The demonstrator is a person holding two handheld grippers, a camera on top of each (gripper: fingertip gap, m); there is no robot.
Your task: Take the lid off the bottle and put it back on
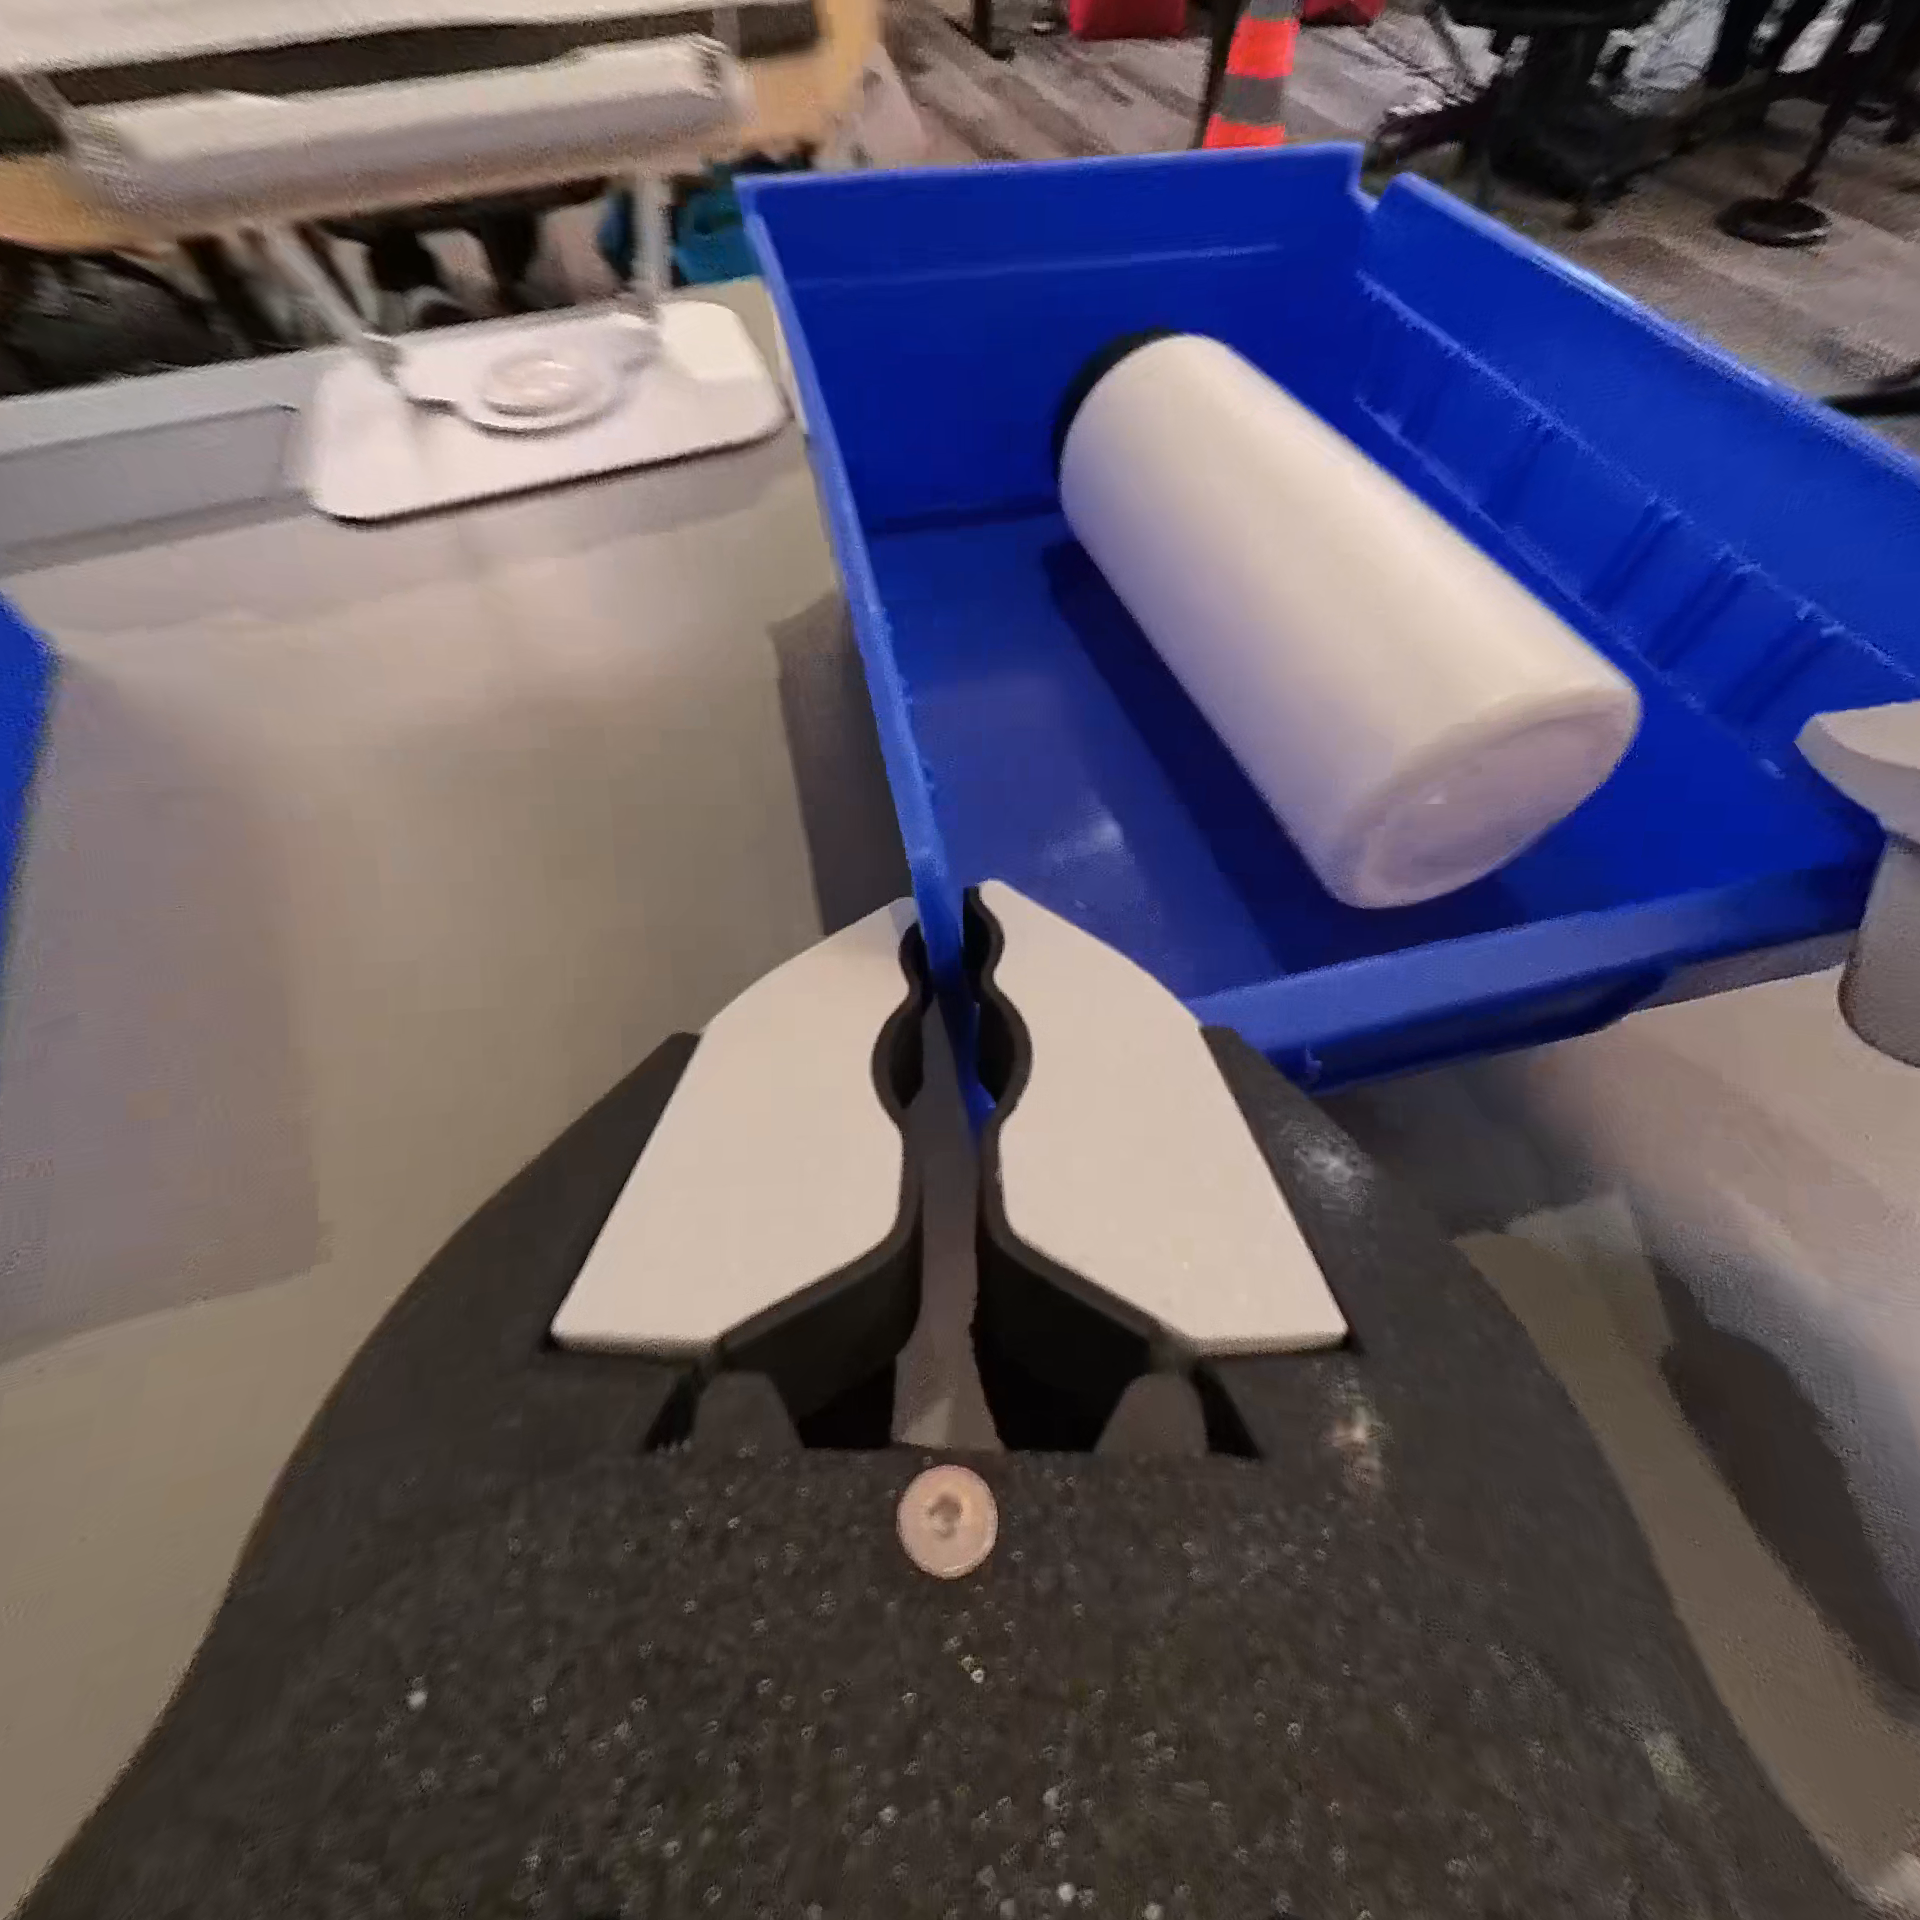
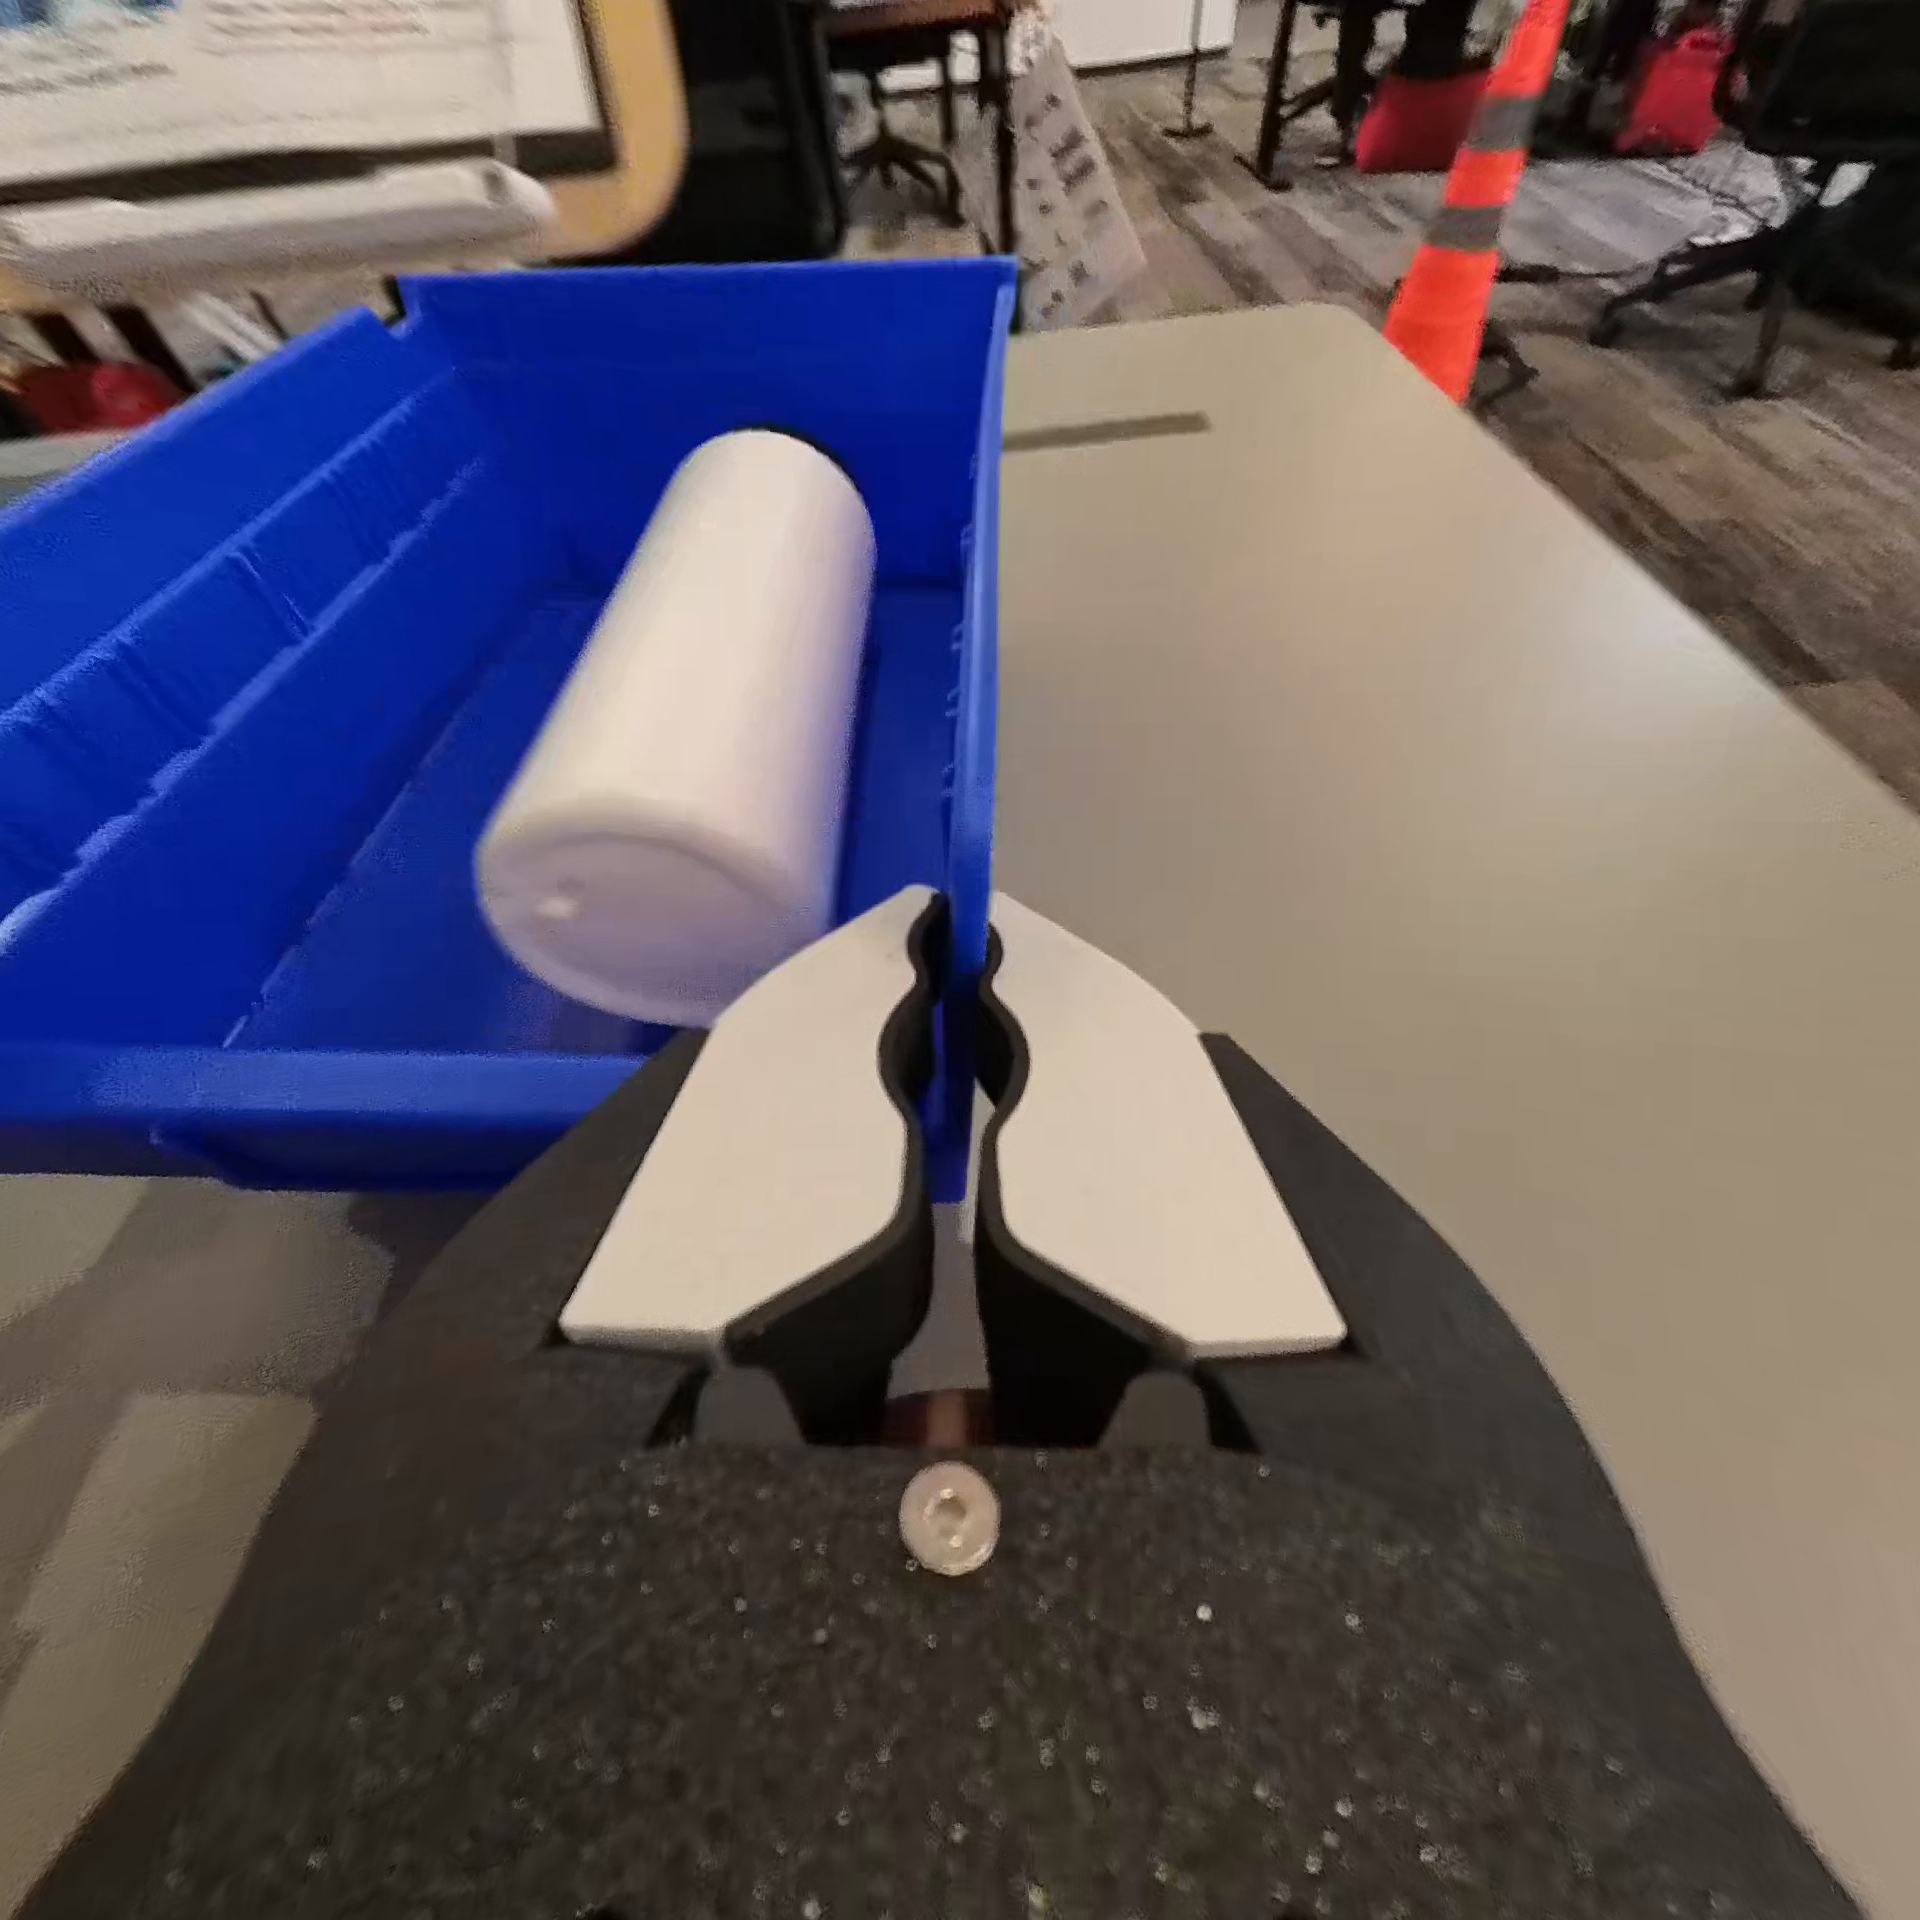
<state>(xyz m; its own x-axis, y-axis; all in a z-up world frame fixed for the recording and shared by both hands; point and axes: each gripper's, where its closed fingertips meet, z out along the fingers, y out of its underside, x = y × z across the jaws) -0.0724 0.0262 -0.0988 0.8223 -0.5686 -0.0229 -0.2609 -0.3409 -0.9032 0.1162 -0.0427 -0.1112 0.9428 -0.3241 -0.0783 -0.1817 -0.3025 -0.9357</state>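
Lying on its side inside the blue bin [image 1: 1039, 343], the white bottle [image 1: 1340, 644] rests on the bin floor with its dark lid [image 1: 1117, 348] toward the far wall. The left gripper [image 1: 943, 925] pinches the bin's left side wall near the front corner, the bottle ahead and to its right. The right gripper [image 2: 966, 914] pinches the opposite wall, the bottle's base just to its left.
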